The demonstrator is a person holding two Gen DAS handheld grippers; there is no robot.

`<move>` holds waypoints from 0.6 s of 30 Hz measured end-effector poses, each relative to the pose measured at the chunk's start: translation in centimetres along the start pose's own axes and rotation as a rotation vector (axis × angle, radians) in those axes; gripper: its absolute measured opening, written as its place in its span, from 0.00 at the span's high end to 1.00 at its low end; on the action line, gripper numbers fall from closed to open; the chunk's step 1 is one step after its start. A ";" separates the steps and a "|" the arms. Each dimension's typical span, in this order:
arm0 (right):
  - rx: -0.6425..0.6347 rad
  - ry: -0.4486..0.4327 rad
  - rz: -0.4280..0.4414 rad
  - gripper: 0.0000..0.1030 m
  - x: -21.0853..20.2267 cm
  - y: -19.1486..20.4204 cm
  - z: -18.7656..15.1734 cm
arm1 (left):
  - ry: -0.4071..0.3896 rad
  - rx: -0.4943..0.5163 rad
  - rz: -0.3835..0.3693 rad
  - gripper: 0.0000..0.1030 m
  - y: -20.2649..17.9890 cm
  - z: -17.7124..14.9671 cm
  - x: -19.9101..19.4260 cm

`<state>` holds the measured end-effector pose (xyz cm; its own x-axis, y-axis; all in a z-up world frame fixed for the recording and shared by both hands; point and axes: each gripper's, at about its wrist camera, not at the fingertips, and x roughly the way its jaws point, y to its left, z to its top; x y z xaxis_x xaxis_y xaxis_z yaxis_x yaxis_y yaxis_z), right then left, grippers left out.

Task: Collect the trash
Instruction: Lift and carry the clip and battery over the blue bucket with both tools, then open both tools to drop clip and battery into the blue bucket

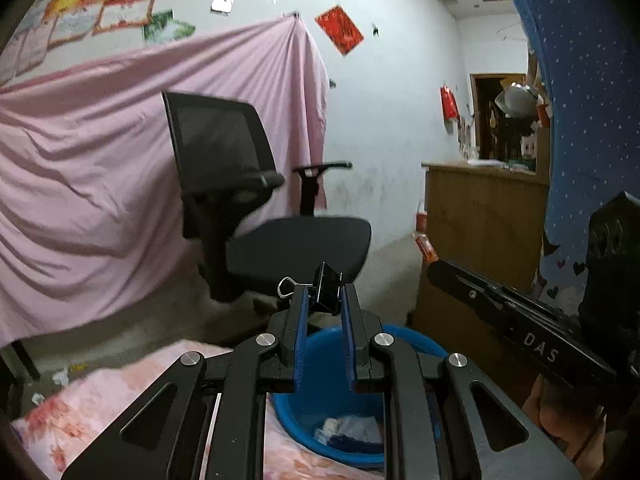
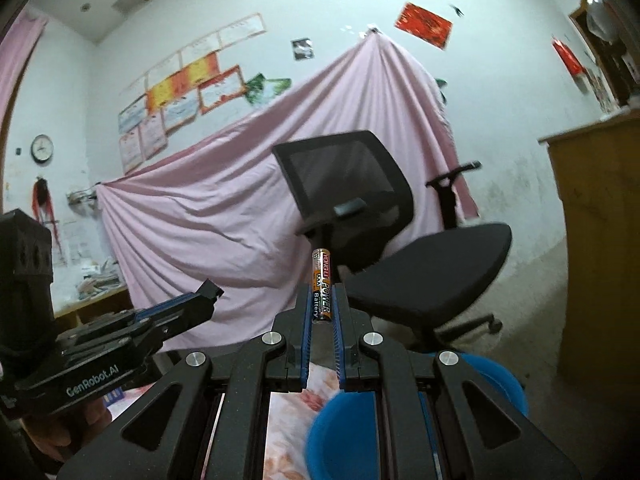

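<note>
Left wrist view: left gripper (image 1: 323, 300) clamped on a black binder clip (image 1: 326, 288), held at the very tips of the blue pads, one wire handle sticking out to the left. Below and behind the fingers, a blue basin (image 1: 416, 340) sitting on a pink floral cloth (image 1: 100, 396); some crumpled wrappers (image 1: 348, 430) lie in its bottom. Black office chair (image 1: 256, 208) beyond, in front of a pink sheet (image 1: 100, 152) hung on the wall. Right gripper (image 1: 434, 270) enters from the right edge (tip seen side-on, its load not visible here). Bits of litter (image 1: 60, 376) on the floor at left.

Right wrist view: right gripper (image 2: 322, 300) closed tight on an AAA battery (image 2: 321, 286), standing upright between the pads, upper end clear of the tips. Basin's rim (image 2: 500, 380) low at right, partly behind the gripper frame. Left gripper (image 2: 210, 288) at left, side-on, pads together around something dark. Wooden cabinet (image 2: 600, 220) at far right.
</note>
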<state>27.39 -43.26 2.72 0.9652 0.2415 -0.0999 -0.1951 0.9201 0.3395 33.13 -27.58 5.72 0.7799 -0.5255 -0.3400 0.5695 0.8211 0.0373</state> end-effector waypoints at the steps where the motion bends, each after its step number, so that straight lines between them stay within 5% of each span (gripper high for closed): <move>1: 0.008 0.022 -0.008 0.92 0.3 -0.3 -0.1 | 0.021 -0.009 -0.006 0.87 -0.1 -0.2 0.4; 18: 0.156 0.283 -0.092 0.92 3.7 -4.0 -2.8 | 0.271 -0.106 -0.078 0.87 -0.9 -3.0 5.2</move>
<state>31.24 -45.23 -1.59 0.8866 0.2559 -0.3852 -0.0592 0.8889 0.4543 35.86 -30.41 1.12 0.6295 -0.5208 -0.5766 0.5832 0.8071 -0.0923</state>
